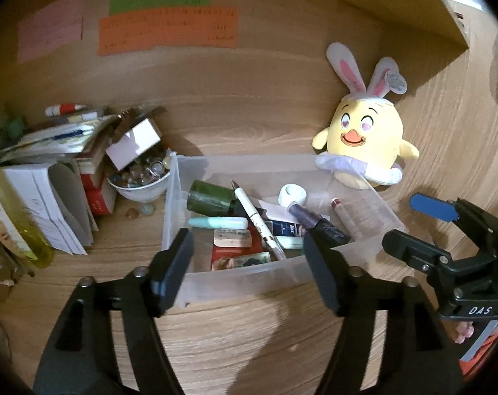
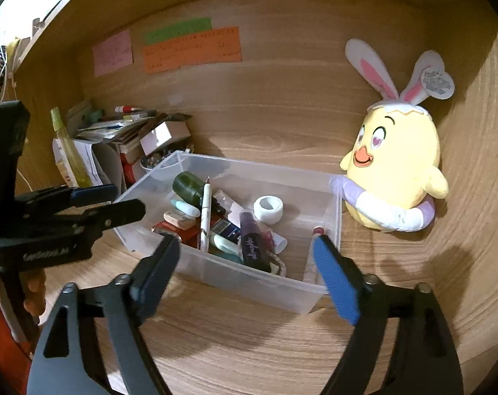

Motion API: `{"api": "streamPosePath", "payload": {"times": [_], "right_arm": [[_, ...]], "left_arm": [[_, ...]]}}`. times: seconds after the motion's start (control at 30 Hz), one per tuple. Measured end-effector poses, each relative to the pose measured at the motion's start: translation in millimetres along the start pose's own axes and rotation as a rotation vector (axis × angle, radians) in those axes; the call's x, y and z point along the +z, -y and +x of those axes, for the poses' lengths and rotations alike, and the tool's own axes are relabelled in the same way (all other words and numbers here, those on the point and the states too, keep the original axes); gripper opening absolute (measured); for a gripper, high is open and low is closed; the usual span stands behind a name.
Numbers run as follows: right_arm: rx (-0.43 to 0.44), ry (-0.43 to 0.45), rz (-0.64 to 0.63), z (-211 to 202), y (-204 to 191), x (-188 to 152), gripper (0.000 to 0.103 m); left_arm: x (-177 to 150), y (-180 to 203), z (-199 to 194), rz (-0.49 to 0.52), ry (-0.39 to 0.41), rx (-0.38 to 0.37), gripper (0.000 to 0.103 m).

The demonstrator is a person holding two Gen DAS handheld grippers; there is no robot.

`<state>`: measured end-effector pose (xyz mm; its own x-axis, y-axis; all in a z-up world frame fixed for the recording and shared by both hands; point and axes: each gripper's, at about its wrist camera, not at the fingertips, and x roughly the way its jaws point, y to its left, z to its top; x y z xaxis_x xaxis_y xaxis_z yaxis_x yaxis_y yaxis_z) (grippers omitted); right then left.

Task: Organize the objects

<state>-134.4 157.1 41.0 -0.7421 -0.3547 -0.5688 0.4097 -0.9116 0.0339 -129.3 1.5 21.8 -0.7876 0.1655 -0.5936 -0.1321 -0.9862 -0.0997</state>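
A: Why do both grippers hang back from the clear plastic bin (image 1: 364, 256)?

B: Probably choosing. The left gripper (image 1: 247, 271) and right gripper (image 2: 245, 275) have jaws spread wide, empty; pen (image 2: 205, 217), tape roll (image 2: 268, 210) and bottles already lie inside, on the worktop (image 2: 249, 335)

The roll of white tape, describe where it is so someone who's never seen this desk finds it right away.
Find the clear plastic bin in front of the yellow chick plush. The white tape roll lies inside, towards the plush, apart from the main pile. It is the only short, hollow white ring there; its neighbours are pens, bottles and erasers.
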Motion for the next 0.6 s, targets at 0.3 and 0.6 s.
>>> {"api": "streamPosePath", "payload": {"times": [0.3, 0.6], "right_arm": [[-0.014, -0.006, 0.008, 0.0, -1.2, -12.1, 0.089], [-0.022, -0.02, 0.021, -0.8, 0.2, -22.9, 0.09]], "left_arm": [[-14.6, 2.5, -11.8, -0.005, 0.052, 0.033, 0.093], [-26.8, 3.8, -12.4, -0.004, 0.05, 0.03, 0.096]]}}
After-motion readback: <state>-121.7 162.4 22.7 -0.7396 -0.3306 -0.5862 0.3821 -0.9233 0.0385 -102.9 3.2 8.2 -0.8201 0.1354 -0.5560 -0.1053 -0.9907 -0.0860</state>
